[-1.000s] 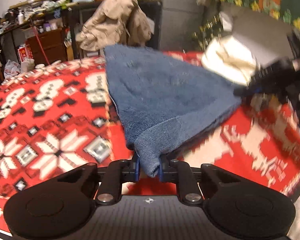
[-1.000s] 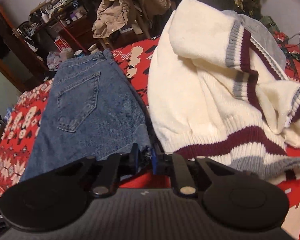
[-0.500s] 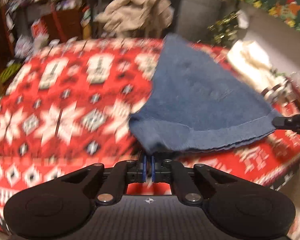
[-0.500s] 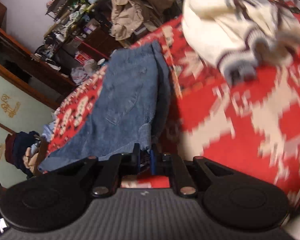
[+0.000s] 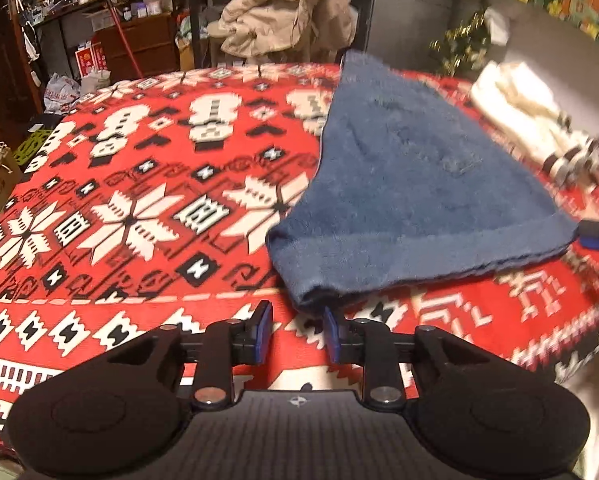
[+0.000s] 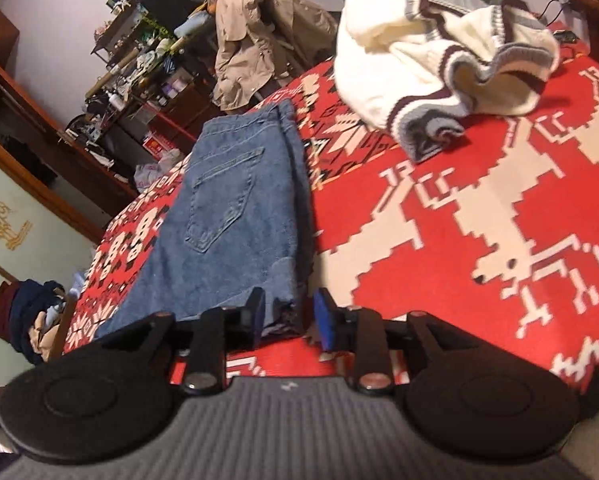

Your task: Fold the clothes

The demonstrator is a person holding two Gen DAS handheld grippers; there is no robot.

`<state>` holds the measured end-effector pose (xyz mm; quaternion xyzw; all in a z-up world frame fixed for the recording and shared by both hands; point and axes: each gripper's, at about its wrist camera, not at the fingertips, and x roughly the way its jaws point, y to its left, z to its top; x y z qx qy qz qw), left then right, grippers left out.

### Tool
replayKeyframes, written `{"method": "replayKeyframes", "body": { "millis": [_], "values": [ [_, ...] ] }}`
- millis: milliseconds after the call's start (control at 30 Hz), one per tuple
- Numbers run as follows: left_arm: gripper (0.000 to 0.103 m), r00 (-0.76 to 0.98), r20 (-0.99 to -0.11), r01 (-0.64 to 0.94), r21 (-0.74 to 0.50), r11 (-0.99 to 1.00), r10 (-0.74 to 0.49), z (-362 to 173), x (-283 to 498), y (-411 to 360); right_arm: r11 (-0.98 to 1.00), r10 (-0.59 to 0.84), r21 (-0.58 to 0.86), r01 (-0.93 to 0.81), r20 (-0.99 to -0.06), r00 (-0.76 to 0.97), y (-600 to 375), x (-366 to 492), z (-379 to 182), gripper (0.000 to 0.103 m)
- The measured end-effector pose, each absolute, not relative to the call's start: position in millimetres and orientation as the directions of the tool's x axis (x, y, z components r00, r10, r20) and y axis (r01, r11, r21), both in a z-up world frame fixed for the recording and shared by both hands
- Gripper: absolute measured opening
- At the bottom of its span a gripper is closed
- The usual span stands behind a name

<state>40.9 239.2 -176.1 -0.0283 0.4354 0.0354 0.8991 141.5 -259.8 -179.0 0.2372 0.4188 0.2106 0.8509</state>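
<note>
The left gripper [image 5: 295,330] is standing with its jaws apart, holding nothing; the near corner of the jeans [image 5: 411,184] is lying just in front of it, almost touching the right pad. The right gripper [image 6: 289,316] is also spread, and the other near corner of the jeans [image 6: 235,216] is sitting loosely between its fingers, not pinched.

The jeans are lying flat on the red patterned blanket [image 5: 139,208] of the bed, doubled lengthwise, with one back pocket facing up in the right view. Whether more folds are coming or this is the finished shape, I cannot decide.

I am judging the denim as rather heavy and stiff for cloth: it is keeping a crease well and not slipping, but thick layers need a deep grip. The hem corners and the waistband look like the best places to hold.

Beyond them, the cream sweater [image 6: 439,52] is lying crumpled. Its shape is hard to read, and in the left view it is blurred and partly cut off.
</note>
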Motion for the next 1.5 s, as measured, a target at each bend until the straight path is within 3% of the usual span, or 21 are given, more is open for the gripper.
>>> {"method": "replayKeyframes", "body": {
  "millis": [133, 300, 767, 900, 967, 1000, 1033, 1200, 1400, 1500],
  "values": [
    [0.027, 0.626, -0.776, -0.103, 0.026, 0.994, 0.085, -181.0, 43.4, 233.4, 0.782, 0.570, 0.605, -0.150, -0.598, 0.564, -267.8, 140.7, -185.0, 0.036],
    [0.027, 0.654, -0.752, -0.215, -0.078, 0.973, 0.084, -183.6, 42.0, 249.6, 0.762, 0.585, 0.631, -0.147, -0.572, 0.575, -271.8, 139.7, -192.5, 0.037],
    [0.029, 0.669, -0.740, -0.259, -0.143, 0.955, 0.070, -187.4, 42.6, 256.3, 0.754, 0.593, 0.632, -0.179, -0.538, 0.599, -263.5, 141.7, -185.8, 0.034],
    [0.031, 0.674, -0.737, -0.259, -0.165, 0.952, 0.055, -187.5, 41.4, 258.9, 0.810, 0.539, 0.550, -0.203, -0.560, 0.630, -255.0, 137.3, -171.2, 0.059],
    [0.032, 0.677, -0.735, -0.259, -0.178, 0.949, 0.047, -187.6, 41.0, 260.3, 0.860, 0.479, 0.461, -0.219, -0.581, 0.658, -248.4, 130.0, -157.2, 0.077],
    [0.032, 0.678, -0.733, -0.260, -0.184, 0.948, 0.043, -187.8, 40.7, 261.1, 0.883, 0.447, 0.409, -0.229, -0.590, 0.672, -244.5, 125.8, -149.7, 0.095],
    [0.032, 0.679, -0.733, -0.260, -0.188, 0.947, 0.041, -187.7, 40.6, 261.4, 0.904, 0.415, 0.355, -0.237, -0.596, 0.687, -240.5, 121.5, -142.1, 0.102],
    [0.033, 0.681, -0.732, -0.260, -0.193, 0.946, 0.037, -187.9, 41.2, 262.3, 0.936, 0.323, 0.084, -0.342, -0.592, 0.738, -214.4, 98.2, -108.0, 0.102],
    [0.033, 0.682, -0.731, -0.259, -0.199, 0.945, 0.033, -187.9, 41.1, 262.7, 0.857, 0.456, 0.092, -0.507, -0.593, 0.664, -202.2, 92.6, -85.2, 0.102],
    [0.035, 0.684, -0.729, -0.258, -0.209, 0.943, 0.026, -187.9, 40.6, 264.0, 0.828, 0.457, 0.038, -0.559, -0.624, 0.634, -193.0, 94.1, -79.5, 0.093]
  ]
}}
